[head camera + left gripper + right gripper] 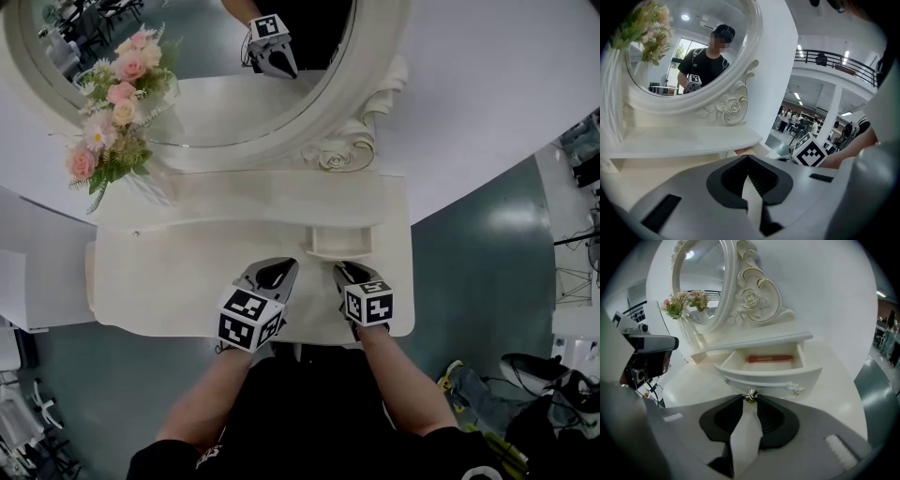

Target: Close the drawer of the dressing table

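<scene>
Pinching the knob of the drawer with the right gripper, a person is apparently preparing to push, as the drawer is sitting pulled out at the right of the desk, not yet closed, the left gripper hovering shut and empty.

The cream-white dressing table spans the middle of the head view, its top flat and level. Its small curved-front drawer stands pulled open at the centre of the right gripper view, with a silver knob on the middle of its front.
</scene>
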Available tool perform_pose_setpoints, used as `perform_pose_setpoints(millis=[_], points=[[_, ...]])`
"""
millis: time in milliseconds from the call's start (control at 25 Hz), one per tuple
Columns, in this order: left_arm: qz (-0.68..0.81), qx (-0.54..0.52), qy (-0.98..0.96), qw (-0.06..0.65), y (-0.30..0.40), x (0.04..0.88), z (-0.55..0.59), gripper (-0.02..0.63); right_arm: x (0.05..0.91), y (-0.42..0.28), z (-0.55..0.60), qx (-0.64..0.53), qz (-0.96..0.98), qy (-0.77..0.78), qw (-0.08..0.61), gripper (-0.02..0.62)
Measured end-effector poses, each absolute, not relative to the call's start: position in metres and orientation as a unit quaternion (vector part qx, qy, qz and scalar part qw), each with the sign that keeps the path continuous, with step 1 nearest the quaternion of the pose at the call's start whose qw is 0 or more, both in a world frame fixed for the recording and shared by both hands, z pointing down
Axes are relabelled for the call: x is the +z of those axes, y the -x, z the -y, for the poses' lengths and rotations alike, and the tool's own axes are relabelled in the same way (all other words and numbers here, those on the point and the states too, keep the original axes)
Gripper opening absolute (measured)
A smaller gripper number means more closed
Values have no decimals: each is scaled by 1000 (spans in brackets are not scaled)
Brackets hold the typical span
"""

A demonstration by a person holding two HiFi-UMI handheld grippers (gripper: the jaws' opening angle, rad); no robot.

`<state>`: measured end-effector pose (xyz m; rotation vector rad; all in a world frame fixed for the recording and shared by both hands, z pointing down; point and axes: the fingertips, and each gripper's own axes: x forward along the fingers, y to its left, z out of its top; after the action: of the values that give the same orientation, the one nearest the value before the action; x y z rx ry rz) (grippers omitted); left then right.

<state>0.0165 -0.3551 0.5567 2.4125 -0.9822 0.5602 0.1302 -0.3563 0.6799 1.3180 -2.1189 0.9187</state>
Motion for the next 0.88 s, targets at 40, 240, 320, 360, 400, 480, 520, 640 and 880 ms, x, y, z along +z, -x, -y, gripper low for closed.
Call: perform_pose_setpoints(millis=[40,240,320,360,400,480,520,640,880], points=[[357,205,-880,236,-16,557,355,8,680,-130,356,333,775,-480,242,103],[359,203,-880,235,-12,555,357,8,677,-131,357,317,780,-472,261,100],[361,202,-879,236,-10,555,357,8,674,-132,358,313,781,-473,261,100],[361,202,-879,236,-9,555,358,8,672,-133,359,311,782,-472,261,100],[362,202,-879,237,-9,555,358,8,670,-133,360,310,783,-472,260,100],[363,200,-878,237,-8,555,359,8,667,-133,364,307,785,-472,259,100],[364,199,-878,238,-8,555,360,8,665,-134,366,307,786,-472,257,100],[363,197,-879,238,-8,553,362,8,663,-134,373,308,787,-472,252,100],[361,197,-882,230,-9,543,365,8,665,-133,382,317,785,-467,255,100]])
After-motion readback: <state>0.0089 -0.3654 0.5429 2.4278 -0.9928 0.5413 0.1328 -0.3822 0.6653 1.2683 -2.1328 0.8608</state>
